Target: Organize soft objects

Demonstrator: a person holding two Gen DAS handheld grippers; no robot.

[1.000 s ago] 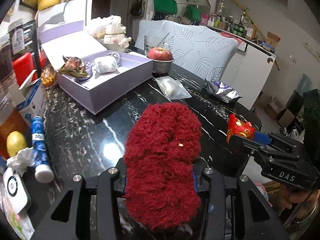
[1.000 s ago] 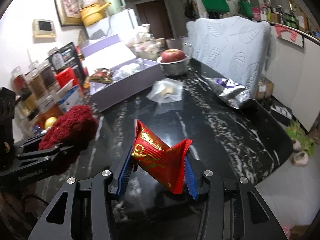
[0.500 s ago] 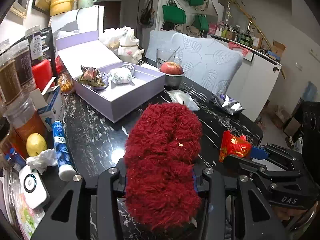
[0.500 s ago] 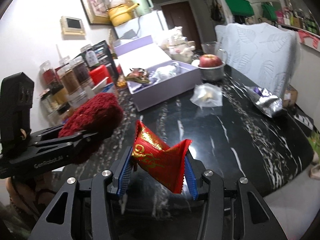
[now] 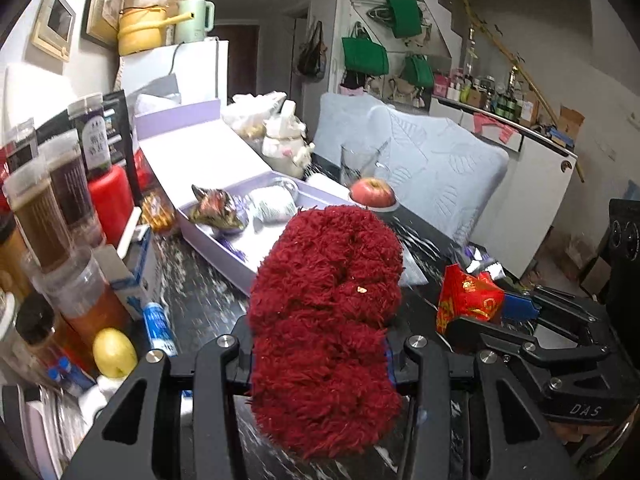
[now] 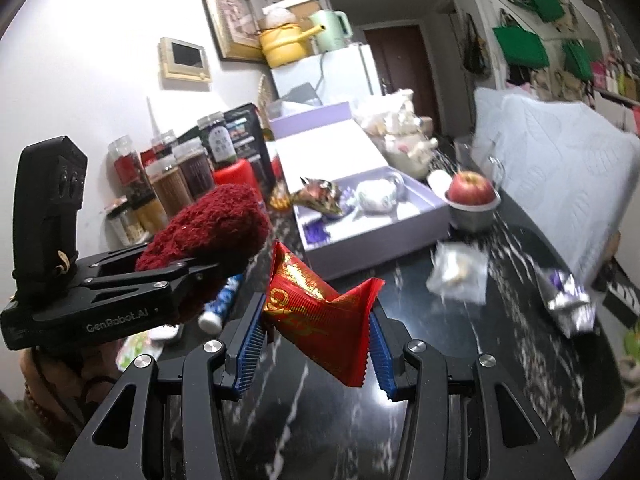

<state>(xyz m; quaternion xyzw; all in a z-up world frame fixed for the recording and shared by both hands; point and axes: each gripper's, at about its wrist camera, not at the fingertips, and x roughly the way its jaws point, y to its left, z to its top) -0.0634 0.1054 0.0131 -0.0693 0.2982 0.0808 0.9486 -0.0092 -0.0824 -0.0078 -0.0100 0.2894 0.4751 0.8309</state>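
My left gripper (image 5: 320, 356) is shut on a fluffy dark red knit bundle (image 5: 326, 316) and holds it above the black marble table (image 5: 204, 296). It also shows in the right wrist view (image 6: 208, 228). My right gripper (image 6: 316, 332) is shut on a red and gold foil packet (image 6: 316, 308), held above the table; the packet also shows in the left wrist view (image 5: 466, 300). An open lilac box (image 6: 372, 236) ahead holds a shiny wrapped item (image 6: 320, 194) and a white bundle (image 6: 376, 196).
An apple in a metal bowl (image 6: 472, 196) stands right of the box. A clear bag (image 6: 458, 272) and a silver foil bag (image 6: 566, 300) lie on the table. Jars (image 5: 52, 208), a lemon (image 5: 114, 352) and a blue tube (image 5: 160, 328) crowd the left edge. A pale cushion (image 5: 436, 172) stands behind.
Both grippers have risen and pulled back from the table with their loads; the box and the apple now sit lower and farther in view. Both grips are unchanged.
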